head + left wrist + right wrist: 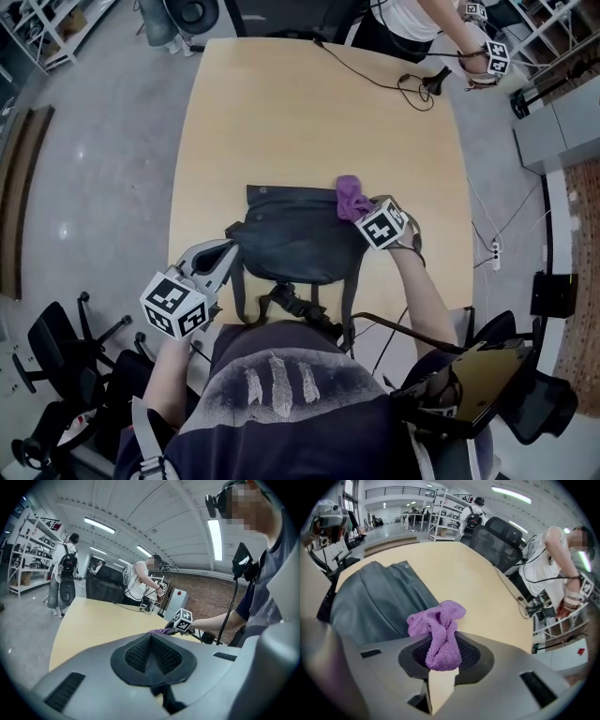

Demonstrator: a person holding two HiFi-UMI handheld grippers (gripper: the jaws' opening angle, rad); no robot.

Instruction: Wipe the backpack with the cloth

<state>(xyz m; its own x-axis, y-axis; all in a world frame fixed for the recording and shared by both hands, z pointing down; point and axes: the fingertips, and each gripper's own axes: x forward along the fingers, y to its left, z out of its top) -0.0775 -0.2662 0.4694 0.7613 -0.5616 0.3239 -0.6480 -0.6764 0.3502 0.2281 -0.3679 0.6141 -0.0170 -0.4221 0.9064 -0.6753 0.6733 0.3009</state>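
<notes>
A dark grey backpack (295, 239) lies flat near the front edge of the wooden table (281, 122), its straps hanging toward me. My right gripper (364, 214) is at the bag's upper right corner, shut on a bunched purple cloth (352, 197). The right gripper view shows the cloth (438, 630) pinched between the jaws of that gripper (440, 656), with the backpack (379, 602) to the left. My left gripper (225, 255) sits at the bag's left corner. In the left gripper view its jaws (151, 660) are together with a dark strip of the bag between them.
A black cable (375, 80) runs over the table's far end, where another person (412, 19) stands holding grippers (487, 58). Black office chairs (56, 347) stand at the lower left. A power strip (494, 253) lies on the floor at the right.
</notes>
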